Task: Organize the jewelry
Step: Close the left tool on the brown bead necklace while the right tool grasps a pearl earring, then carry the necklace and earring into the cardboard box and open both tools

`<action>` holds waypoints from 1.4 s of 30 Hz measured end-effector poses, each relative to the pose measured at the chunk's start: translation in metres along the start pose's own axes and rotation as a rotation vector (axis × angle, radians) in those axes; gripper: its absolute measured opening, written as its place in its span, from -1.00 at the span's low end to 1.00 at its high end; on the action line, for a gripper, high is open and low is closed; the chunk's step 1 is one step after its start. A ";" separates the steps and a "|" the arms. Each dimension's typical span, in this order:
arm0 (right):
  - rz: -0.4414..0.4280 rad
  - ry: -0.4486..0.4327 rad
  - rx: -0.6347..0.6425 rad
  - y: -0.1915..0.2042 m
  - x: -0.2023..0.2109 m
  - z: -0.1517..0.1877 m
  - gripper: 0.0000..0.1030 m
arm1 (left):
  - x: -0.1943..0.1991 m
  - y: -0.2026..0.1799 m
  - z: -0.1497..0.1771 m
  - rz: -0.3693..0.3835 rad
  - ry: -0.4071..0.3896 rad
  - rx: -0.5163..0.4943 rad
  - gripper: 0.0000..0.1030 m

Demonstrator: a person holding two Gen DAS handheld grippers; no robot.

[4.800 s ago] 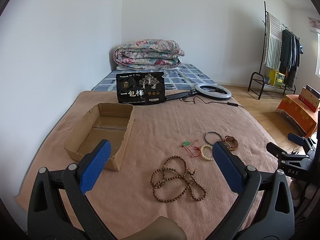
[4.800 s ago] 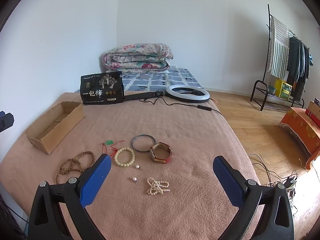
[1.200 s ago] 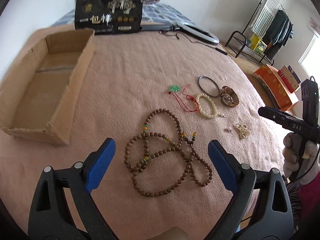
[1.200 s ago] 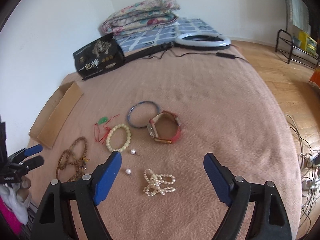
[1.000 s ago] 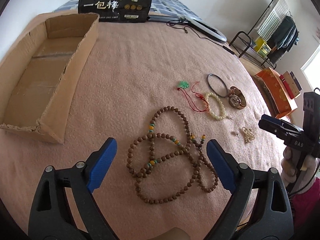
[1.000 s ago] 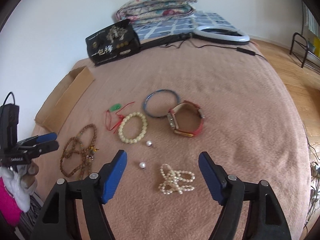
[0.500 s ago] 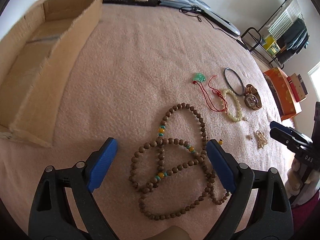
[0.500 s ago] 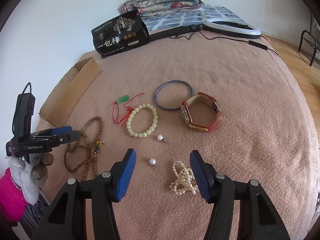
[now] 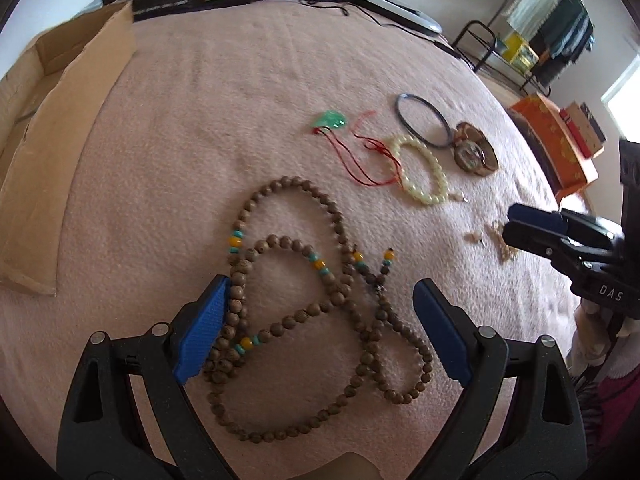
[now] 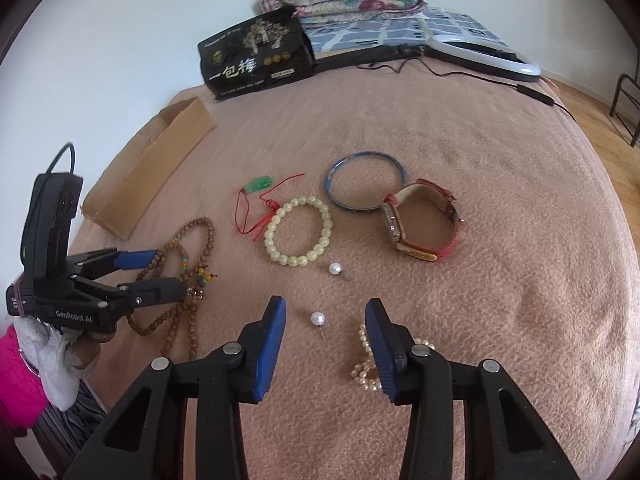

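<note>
Left tongs (image 9: 320, 320) spread wide, straddling wooden bead necklace (image 9: 304, 288), strand running 12-to-6. Right tongs (image 10: 325, 334) half-open, empty, pearl earring (image 10: 317, 318) dead centre at 12.

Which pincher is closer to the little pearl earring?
Right. The right gripper has the pearl earring between its open fingers; the left gripper is off over the wooden bead necklace.

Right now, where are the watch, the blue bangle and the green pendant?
watch (image 10: 420, 218): right wrist view, on the red strap's inner lining.
blue bangle (image 10: 335, 200): right wrist view, on its left rim.
green pendant (image 10: 261, 184): right wrist view, on the green stone.
</note>
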State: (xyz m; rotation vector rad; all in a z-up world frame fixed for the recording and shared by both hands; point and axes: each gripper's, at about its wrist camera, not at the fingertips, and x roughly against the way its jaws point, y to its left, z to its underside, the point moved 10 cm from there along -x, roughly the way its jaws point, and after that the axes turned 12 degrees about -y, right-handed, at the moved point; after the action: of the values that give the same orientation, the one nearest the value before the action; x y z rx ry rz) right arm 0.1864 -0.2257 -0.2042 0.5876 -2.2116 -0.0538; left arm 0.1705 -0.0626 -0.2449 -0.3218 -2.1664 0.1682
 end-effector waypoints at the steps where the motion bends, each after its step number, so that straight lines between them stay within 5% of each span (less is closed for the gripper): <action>1: -0.002 0.006 0.020 0.003 -0.002 0.002 -0.22 | 0.000 -0.004 0.002 -0.006 -0.001 -0.024 0.81; 14: 0.043 0.074 0.147 0.011 -0.024 0.019 -0.38 | -0.015 -0.012 0.007 -0.108 -0.012 -0.151 0.72; 23: 0.063 0.087 0.193 0.016 -0.028 0.022 -0.70 | -0.012 -0.004 0.002 -0.144 -0.043 -0.169 0.04; 28: 0.068 0.089 0.206 0.020 -0.027 0.023 -0.87 | -0.008 0.001 -0.002 -0.118 -0.036 -0.116 -0.64; 42: 0.059 -0.024 0.107 0.023 0.005 -0.012 -0.87 | 0.040 0.010 -0.033 -0.071 -0.150 -0.020 -0.69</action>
State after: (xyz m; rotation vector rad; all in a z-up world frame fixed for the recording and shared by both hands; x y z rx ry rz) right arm 0.1835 -0.2049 -0.1877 0.5828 -2.2638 0.0892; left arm 0.1767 -0.0415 -0.1970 -0.2500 -2.3259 0.1338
